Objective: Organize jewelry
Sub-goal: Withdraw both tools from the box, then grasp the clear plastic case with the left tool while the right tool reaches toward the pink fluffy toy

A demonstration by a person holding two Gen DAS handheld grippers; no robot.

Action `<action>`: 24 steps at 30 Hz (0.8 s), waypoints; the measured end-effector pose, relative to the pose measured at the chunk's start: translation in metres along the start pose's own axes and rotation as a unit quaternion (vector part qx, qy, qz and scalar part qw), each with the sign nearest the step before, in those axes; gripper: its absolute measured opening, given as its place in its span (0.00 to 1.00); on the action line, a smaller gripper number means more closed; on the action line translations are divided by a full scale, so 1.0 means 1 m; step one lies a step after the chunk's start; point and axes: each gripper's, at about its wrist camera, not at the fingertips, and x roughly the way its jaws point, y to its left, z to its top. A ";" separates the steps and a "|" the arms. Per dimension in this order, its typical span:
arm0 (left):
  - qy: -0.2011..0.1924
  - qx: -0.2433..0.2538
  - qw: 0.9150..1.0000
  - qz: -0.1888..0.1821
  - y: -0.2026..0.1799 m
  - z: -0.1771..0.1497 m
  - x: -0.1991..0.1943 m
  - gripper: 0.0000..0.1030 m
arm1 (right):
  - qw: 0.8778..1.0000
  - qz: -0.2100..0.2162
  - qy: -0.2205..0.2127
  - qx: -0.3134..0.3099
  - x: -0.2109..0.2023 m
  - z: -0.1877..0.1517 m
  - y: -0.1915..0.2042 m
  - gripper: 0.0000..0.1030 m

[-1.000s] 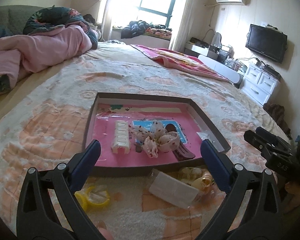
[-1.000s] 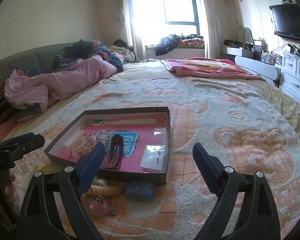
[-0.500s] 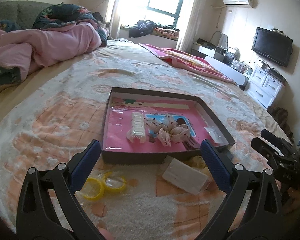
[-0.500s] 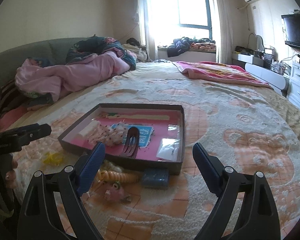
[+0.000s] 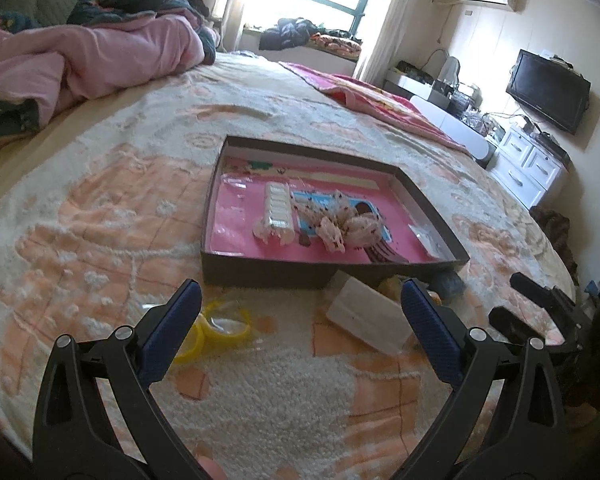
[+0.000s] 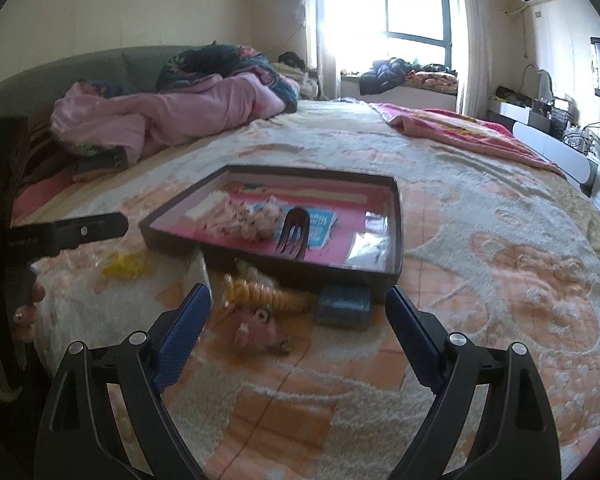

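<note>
A dark shallow tray (image 5: 260,270) (image 6: 398,236) with a pink floor lies on the bed. In it are a white hair claw (image 5: 277,205), a spotted scrunchie (image 5: 342,222), a dark comb clip (image 6: 294,232) and a small clear bag (image 6: 366,240). In front of the tray lie yellow rings (image 5: 220,322), a clear bag (image 5: 366,316), a yellow spiral tie (image 6: 260,294), a pink charm (image 6: 260,330) and a blue block (image 6: 343,306). My left gripper (image 5: 300,332) is open and empty above the blanket. My right gripper (image 6: 298,330) is open and empty, over the pink charm.
The bed has a cream and peach blanket (image 5: 100,220). Pink bedding (image 5: 80,56) is piled at the far left. A pink cover (image 6: 460,128) lies far right. White drawers (image 5: 528,164) and a TV (image 5: 548,88) stand beyond the bed.
Both grippers have drawn back from the tray and swung a little, so the tray looks smaller and farther. More loose items in front of it show. Both stay open.
</note>
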 end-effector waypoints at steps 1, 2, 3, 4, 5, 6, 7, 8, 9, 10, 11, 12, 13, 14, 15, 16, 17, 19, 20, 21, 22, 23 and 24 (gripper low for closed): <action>0.004 -0.001 1.000 -0.001 0.000 -0.001 0.001 0.89 | 1.000 0.002 0.004 -0.001 0.001 -0.002 0.001 0.84; 0.009 -0.003 1.000 -0.003 -0.001 -0.003 0.003 0.89 | 1.000 0.002 0.007 -0.001 0.002 -0.004 0.001 0.83; 0.013 -0.004 1.000 -0.004 -0.001 -0.004 0.004 0.89 | 1.000 0.003 0.011 -0.002 0.003 -0.007 0.002 0.83; 0.020 -0.004 1.000 -0.002 -0.002 -0.005 0.007 0.89 | 1.000 0.004 0.014 -0.003 0.004 -0.009 0.003 0.83; 0.026 -0.004 1.000 0.000 -0.003 -0.007 0.009 0.89 | 1.000 0.004 0.018 -0.005 0.006 -0.011 0.004 0.82; 0.032 -0.005 0.999 -0.002 -0.004 -0.008 0.011 0.89 | 1.000 0.005 0.021 -0.006 0.007 -0.013 0.004 0.81; 0.038 -0.006 0.999 -0.006 -0.004 -0.010 0.013 0.89 | 1.000 0.006 0.024 -0.006 0.008 -0.015 0.005 0.81; 0.041 -0.006 0.999 -0.008 -0.005 -0.011 0.014 0.89 | 1.000 0.006 0.026 -0.007 0.009 -0.016 0.006 0.81; 0.049 -0.007 0.999 -0.009 -0.007 -0.012 0.017 0.89 | 1.000 0.006 0.030 -0.007 0.011 -0.018 0.006 0.80; 0.054 -0.008 0.998 -0.011 -0.007 -0.013 0.019 0.89 | 0.999 0.009 0.033 -0.006 0.013 -0.019 0.006 0.79; 0.060 -0.011 0.998 -0.017 -0.008 -0.014 0.021 0.89 | 0.999 0.011 0.035 -0.006 0.014 -0.021 0.007 0.79; 0.065 -0.015 0.998 -0.022 -0.008 -0.014 0.024 0.89 | 0.999 0.011 0.037 -0.008 0.017 -0.022 0.007 0.78; 0.073 -0.021 0.997 -0.027 -0.008 -0.015 0.027 0.88 | 0.999 0.012 0.037 -0.009 0.018 -0.023 0.007 0.78; 0.079 -0.028 0.996 -0.034 -0.009 -0.016 0.030 0.87 | 0.999 0.013 0.037 -0.008 0.019 -0.023 0.007 0.78; 0.084 -0.033 0.995 -0.039 -0.009 -0.016 0.032 0.86 | 0.999 0.015 0.038 -0.008 0.020 -0.024 0.007 0.78; 0.090 -0.040 0.994 -0.046 -0.009 -0.017 0.036 0.84 | 0.999 0.016 0.038 -0.010 0.022 -0.024 0.008 0.78; 0.097 -0.048 0.993 -0.054 -0.010 -0.017 0.040 0.83 | 0.999 0.016 0.038 -0.011 0.023 -0.025 0.009 0.77; 0.115 -0.073 0.988 -0.072 -0.009 -0.018 0.049 0.81 | 0.999 0.016 0.043 -0.017 0.029 -0.026 0.011 0.74; 0.120 -0.083 0.986 -0.078 -0.008 -0.018 0.052 0.81 | 0.999 0.018 0.045 -0.019 0.031 -0.027 0.011 0.72; 0.125 -0.095 0.984 -0.085 -0.007 -0.019 0.057 0.81 | 0.998 0.019 0.048 -0.021 0.034 -0.028 0.013 0.71; 0.129 -0.103 0.982 -0.088 -0.007 -0.019 0.060 0.80 | 0.998 0.018 0.051 -0.023 0.037 -0.028 0.014 0.70; 0.131 -0.111 0.981 -0.093 -0.006 -0.018 0.062 0.78 | 0.998 0.020 0.053 -0.025 0.039 -0.028 0.015 0.68; 0.136 -0.122 0.978 -0.101 -0.006 -0.017 0.065 0.77 | 0.998 0.022 0.057 -0.025 0.043 -0.029 0.016 0.66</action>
